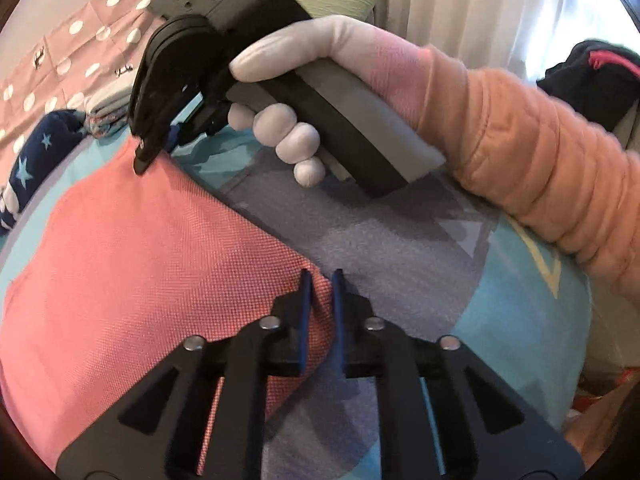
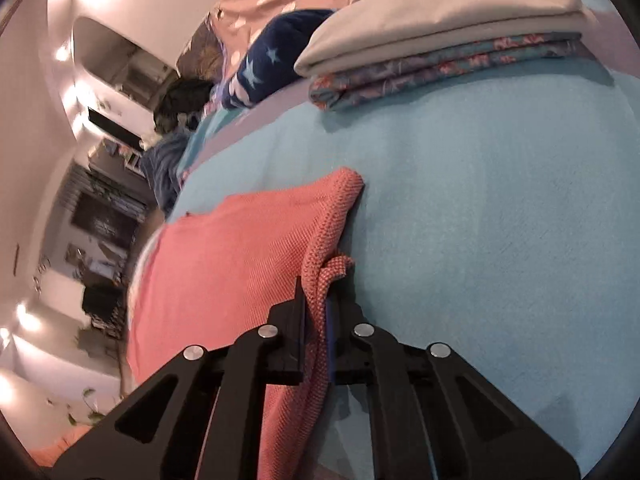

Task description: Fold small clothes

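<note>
A coral knit garment [image 1: 132, 248] lies flat on the blue and grey bed cover [image 1: 400, 240]. My left gripper [image 1: 321, 280] is shut on the garment's near edge, fabric pinched between its blue pads. My right gripper [image 1: 146, 156], held by a white-gloved hand, pinches the garment's far corner. In the right wrist view the right gripper [image 2: 314, 300] is shut on a bunched edge of the coral garment [image 2: 240, 264], which spreads to the left over the blue cover [image 2: 480, 200].
A stack of folded clothes [image 2: 440, 36], beige on top of floral blue, sits at the far side of the cover. A navy star-print garment [image 2: 272, 60] lies beside it on the pink dotted sheet [image 1: 80, 48]. Dark clothes [image 1: 592, 76] lie at the right.
</note>
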`<state>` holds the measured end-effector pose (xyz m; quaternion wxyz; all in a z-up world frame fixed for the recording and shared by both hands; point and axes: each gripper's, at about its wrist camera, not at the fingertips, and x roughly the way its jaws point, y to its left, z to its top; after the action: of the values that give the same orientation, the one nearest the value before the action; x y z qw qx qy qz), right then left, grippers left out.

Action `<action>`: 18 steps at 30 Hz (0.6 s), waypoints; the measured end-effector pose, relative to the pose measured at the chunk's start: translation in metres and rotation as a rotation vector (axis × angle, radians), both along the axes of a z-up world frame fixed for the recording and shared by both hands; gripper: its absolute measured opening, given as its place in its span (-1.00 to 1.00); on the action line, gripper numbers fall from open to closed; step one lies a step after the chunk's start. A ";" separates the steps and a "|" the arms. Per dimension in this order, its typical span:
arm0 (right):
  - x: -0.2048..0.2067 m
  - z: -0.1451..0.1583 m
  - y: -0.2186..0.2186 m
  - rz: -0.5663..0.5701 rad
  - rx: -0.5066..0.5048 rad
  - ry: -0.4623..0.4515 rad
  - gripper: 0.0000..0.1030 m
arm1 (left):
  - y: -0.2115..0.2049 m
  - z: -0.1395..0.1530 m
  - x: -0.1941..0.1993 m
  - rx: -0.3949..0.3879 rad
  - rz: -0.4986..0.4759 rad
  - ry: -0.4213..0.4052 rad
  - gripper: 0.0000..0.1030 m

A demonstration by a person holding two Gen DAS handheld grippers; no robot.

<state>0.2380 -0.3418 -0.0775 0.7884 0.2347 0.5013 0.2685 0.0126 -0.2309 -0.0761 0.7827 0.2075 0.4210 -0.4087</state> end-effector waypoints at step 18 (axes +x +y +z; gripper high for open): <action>-0.089 0.027 -0.072 -0.186 -0.130 -0.102 -0.55 | 0.060 0.049 -0.020 -0.241 0.043 0.026 -0.03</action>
<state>0.1489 -0.4135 -0.0506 0.8480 0.2145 0.4528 0.1729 -0.0075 -0.1709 -0.0271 0.8050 0.0973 0.3835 -0.4421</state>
